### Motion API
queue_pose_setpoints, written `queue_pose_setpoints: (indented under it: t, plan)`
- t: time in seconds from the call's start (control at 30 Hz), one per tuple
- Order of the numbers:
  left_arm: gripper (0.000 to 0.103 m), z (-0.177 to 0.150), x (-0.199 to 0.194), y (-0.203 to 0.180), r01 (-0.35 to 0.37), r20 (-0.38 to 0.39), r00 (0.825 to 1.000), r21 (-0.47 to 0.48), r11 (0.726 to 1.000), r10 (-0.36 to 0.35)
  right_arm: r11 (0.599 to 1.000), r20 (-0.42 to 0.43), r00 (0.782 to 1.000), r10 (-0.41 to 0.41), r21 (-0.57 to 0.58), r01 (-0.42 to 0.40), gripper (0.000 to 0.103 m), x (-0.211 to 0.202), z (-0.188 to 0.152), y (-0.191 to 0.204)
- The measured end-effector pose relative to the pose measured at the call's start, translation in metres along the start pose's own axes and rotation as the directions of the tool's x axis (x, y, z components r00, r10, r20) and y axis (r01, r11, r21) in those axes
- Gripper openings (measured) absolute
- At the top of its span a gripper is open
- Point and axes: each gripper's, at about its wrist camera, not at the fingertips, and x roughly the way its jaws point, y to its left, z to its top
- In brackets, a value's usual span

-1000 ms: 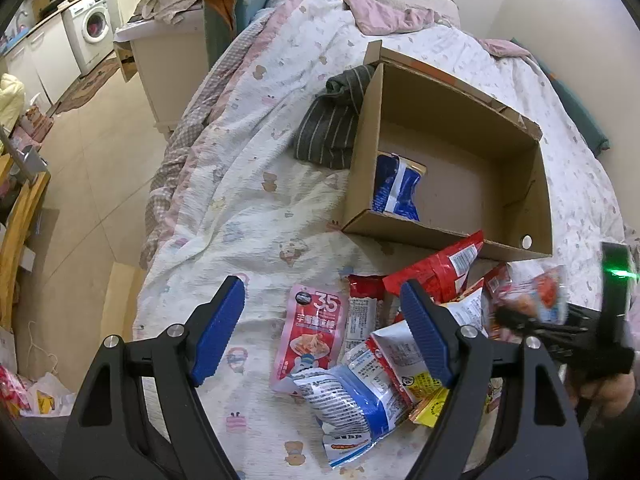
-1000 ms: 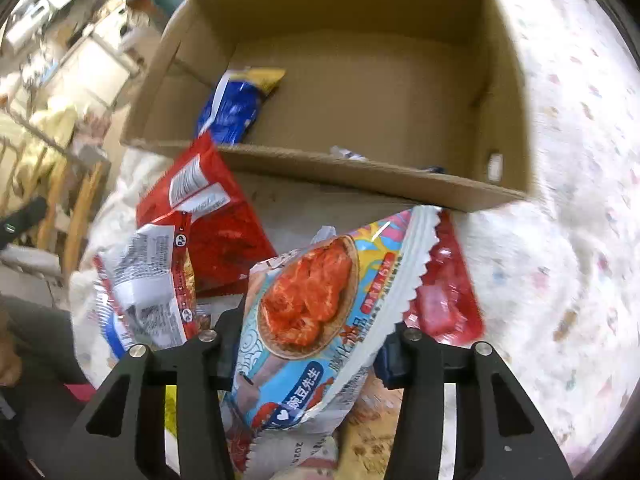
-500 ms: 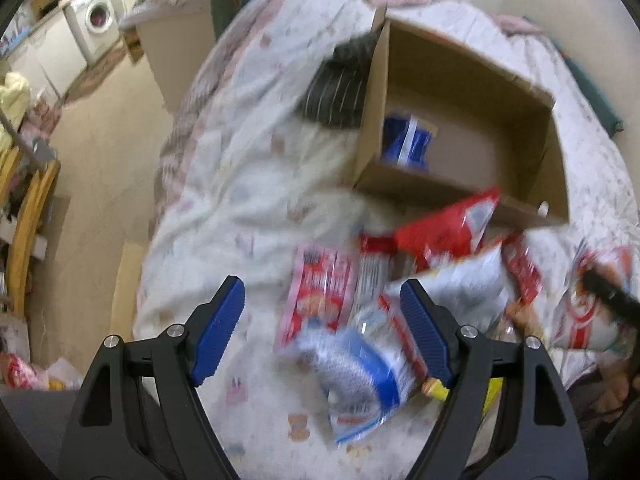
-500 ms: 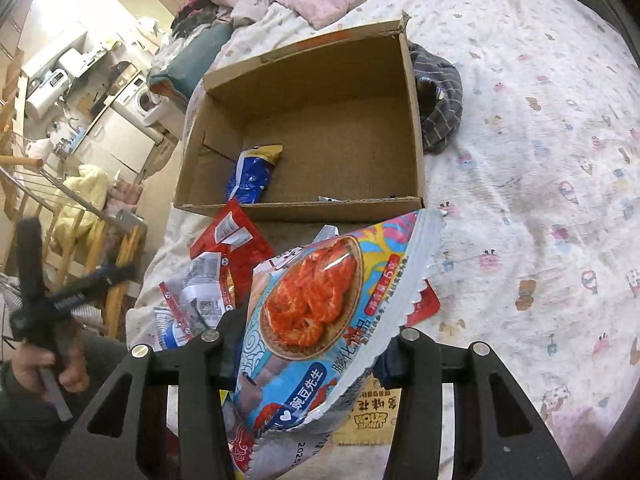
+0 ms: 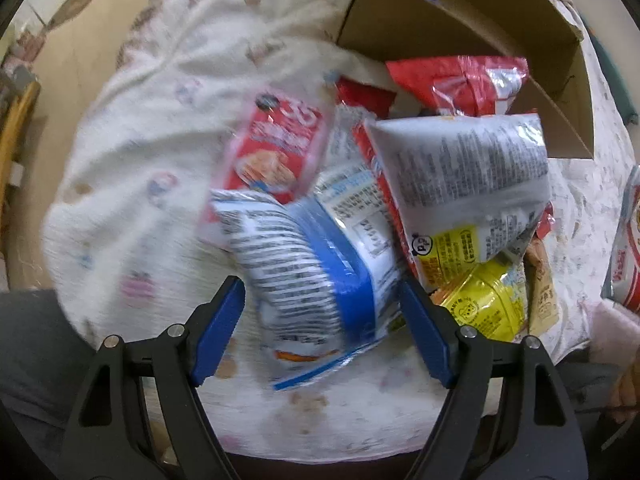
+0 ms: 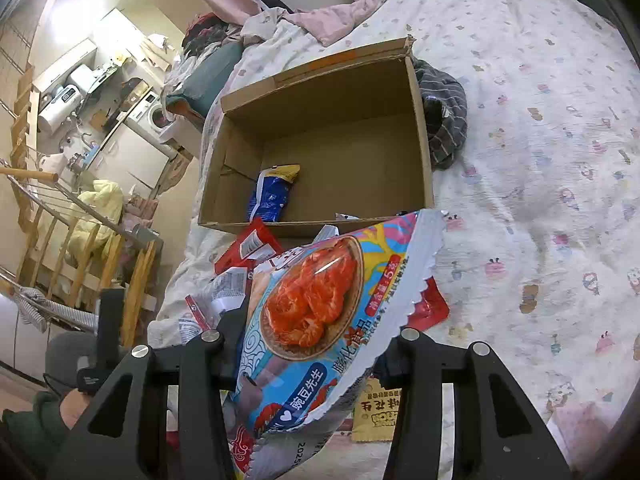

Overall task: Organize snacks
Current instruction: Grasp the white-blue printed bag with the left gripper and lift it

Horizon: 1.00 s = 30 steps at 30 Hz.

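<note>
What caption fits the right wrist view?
Right gripper shut on a shrimp-print snack bag, raised before the cardboard box holding one blue packet.

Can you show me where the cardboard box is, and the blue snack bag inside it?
cardboard box (image 6: 424,152): right wrist view, on its right side wall.
blue snack bag (image 6: 269,197): right wrist view, middle of the bag.

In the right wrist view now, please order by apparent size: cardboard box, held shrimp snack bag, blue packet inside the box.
1. cardboard box
2. shrimp snack bag, close behind; its nearness to the camera inflates it
3. blue packet, clearly smallest
</note>
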Motion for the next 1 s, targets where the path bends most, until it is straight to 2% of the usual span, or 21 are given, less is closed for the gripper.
queue_pose_setpoints:
  t: [0.07, 0.1, 0.2, 0.3, 0.53, 0.73, 1.0]
  plan:
    - [0.071, 0.000, 0.003, -0.005, -0.005, 0.004, 1.000, 0.004, 1.000, 0.005, 1.000, -0.001, 1.000, -0.001, 0.000, 0.001, 0.048, 0.000, 0.000, 0.000]
    - [0.058, -0.001, 0.001, -0.009, -0.008, 0.020, 1.000, 0.019, 1.000, 0.008, 1.000, -0.002, 1.000, -0.003, 0.001, 0.003, 0.048, -0.001, -0.001, -0.001]
    - [0.040, -0.004, -0.007, -0.014, 0.002, 0.033, 0.999, 0.037, 0.999, -0.003, 1.000, -0.003, 1.000, -0.005, 0.004, 0.005, 0.048, -0.001, -0.001, -0.002]
    - [0.032, -0.003, -0.020, -0.012, 0.024, 0.039, 0.999, 0.043, 0.999, -0.025, 1.000, 0.003, 1.000, 0.001, -0.001, -0.001, 0.048, -0.002, 0.000, -0.001]
    - [0.030, -0.004, -0.074, -0.012, 0.030, 0.146, 0.988, 0.090, 0.995, -0.043, 1.000, 0.022, 1.000, 0.018, -0.006, -0.018, 0.048, -0.007, 0.000, 0.004]
    - [0.030, 0.008, -0.125, -0.012, 0.029, 0.267, 0.962, 0.118, 0.993, -0.059, 1.000, 0.047, 0.999, 0.024, -0.007, -0.024, 0.048, -0.015, 0.000, 0.002]
    - [0.030, 0.036, -0.143, -0.027, 0.045, 0.313, 0.945, 0.161, 0.986, -0.095, 1.000, 0.084, 0.996, 0.020, -0.005, -0.019, 0.048, -0.024, 0.003, 0.001]
